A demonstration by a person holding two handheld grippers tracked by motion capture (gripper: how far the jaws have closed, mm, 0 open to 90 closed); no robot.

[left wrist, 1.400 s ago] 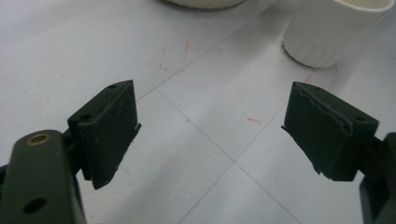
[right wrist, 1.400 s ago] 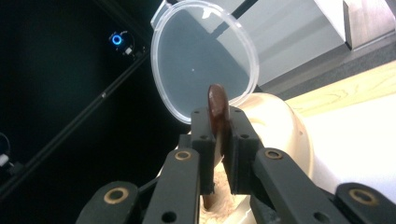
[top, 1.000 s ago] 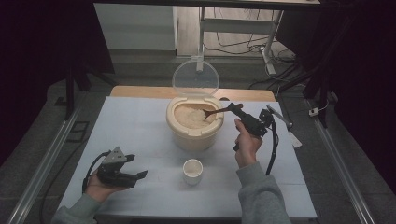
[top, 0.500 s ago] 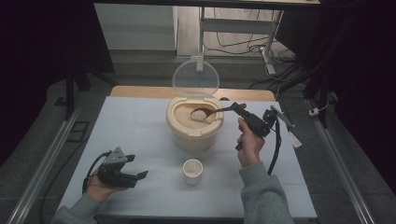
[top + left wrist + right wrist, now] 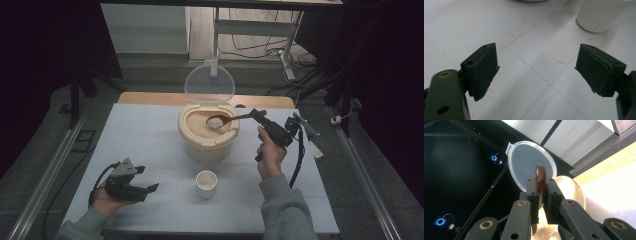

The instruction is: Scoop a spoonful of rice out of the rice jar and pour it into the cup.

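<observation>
A cream rice bin (image 5: 208, 134) stands mid-table with its clear lid (image 5: 209, 82) hinged upright. My right gripper (image 5: 257, 114) is shut on the handle of a brown wooden spoon (image 5: 227, 120), whose bowl carries a heap of rice just above the bin's opening. In the right gripper view the spoon (image 5: 540, 177) sits edge-on between the closed jaws of the right gripper (image 5: 541, 185), with the lid (image 5: 531, 162) behind. A small white cup (image 5: 206, 183) stands in front of the bin. My left gripper (image 5: 150, 189) rests open at the table's front left; its open jaws in the left gripper view (image 5: 536, 67) hold nothing, the cup (image 5: 602, 13) ahead.
The table (image 5: 145, 135) is pale with thin grid lines and faint red marks. A wooden strip (image 5: 150, 98) runs along its far edge. A cable (image 5: 299, 155) hangs from the right gripper. Metal rails flank the table; dark surroundings lie beyond.
The right gripper has lifted the spoon out of the rice, now loaded, and drawn it slightly up and right over the bin. The left gripper has stayed still.
</observation>
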